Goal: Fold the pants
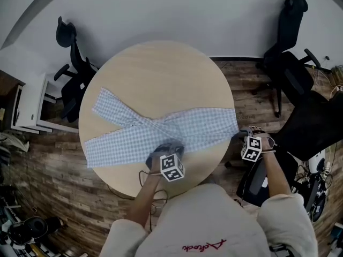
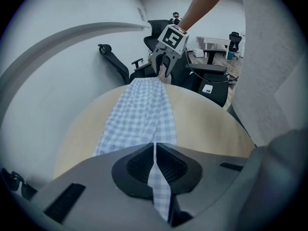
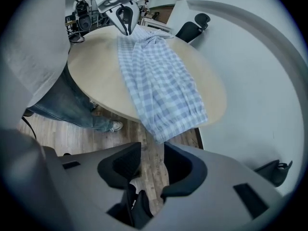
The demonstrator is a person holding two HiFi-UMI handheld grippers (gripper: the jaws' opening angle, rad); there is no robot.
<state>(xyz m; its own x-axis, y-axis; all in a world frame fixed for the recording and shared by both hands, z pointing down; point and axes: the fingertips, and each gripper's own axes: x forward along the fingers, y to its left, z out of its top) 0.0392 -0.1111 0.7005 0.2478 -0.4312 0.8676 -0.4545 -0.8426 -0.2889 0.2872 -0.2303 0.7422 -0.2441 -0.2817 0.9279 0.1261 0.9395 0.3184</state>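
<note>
Blue-and-white checked pants (image 1: 161,130) lie spread across the round wooden table (image 1: 161,74), their two legs running off to the left. My left gripper (image 1: 163,153) stands at the table's near edge, shut on a fold of the cloth. In the left gripper view the fabric (image 2: 142,114) runs into the closed left gripper (image 2: 154,165). My right gripper (image 1: 239,134) is at the table's right edge by the end of the pants. In the right gripper view the right gripper (image 3: 152,160) stands open, and the hem of the pants (image 3: 156,81) hangs just beyond its jaws, untouched.
Black office chairs stand at the back left (image 1: 72,68) and back right (image 1: 289,58), and another dark chair (image 1: 316,127) sits close on the right. A white cabinet (image 1: 29,108) is at the far left. The floor is wood planks.
</note>
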